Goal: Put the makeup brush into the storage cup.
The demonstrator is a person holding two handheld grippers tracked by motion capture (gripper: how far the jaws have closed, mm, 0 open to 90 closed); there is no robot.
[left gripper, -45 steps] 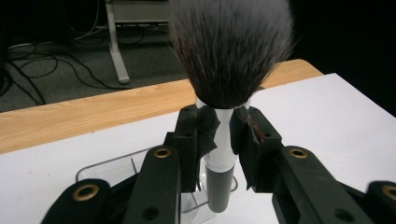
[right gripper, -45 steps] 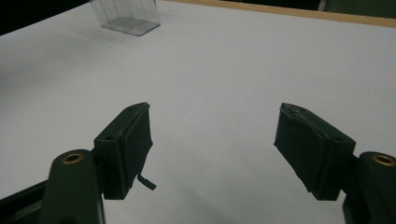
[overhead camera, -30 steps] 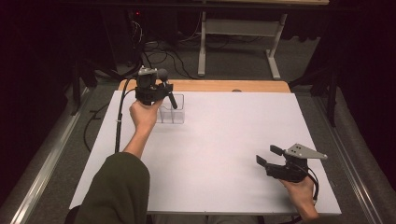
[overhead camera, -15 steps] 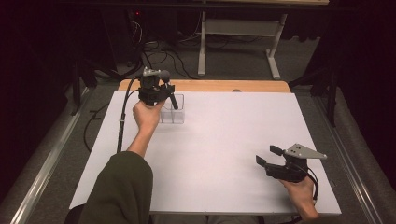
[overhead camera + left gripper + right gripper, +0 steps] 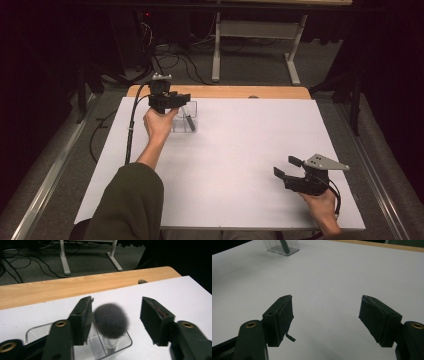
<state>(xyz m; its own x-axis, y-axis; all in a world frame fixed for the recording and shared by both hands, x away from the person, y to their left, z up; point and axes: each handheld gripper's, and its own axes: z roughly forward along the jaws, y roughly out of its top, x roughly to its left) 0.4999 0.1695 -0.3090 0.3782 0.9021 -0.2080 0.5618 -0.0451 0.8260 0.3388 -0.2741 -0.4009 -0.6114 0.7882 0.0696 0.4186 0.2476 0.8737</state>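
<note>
At eleven o'clock on the worktop (image 5: 240, 165), the left hand-held gripper (image 5: 116, 315) hangs released around a brush (image 5: 111, 320) standing in its clear holder (image 5: 117, 346) (probably parked upright for access); the right hand-held gripper (image 5: 325, 317) idles released at five o'clock.

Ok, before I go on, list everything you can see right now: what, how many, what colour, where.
clear container: 1, transparent plastic with an inner divider, far left of the white sheet
makeup brush: 1, dark grey bristles, standing in the clear container, bristles up between the left tongs' jaws
white sheet: 1, white, covering most of the table
table: 1, light wood, far edge showing past the sheet
frame legs: 1 set, pale grey, on the floor beyond the table
cables: several, dark, on the floor behind
left tongs: 1, black, open, over the container
right tongs: 1, black, open, near right of the sheet
</note>
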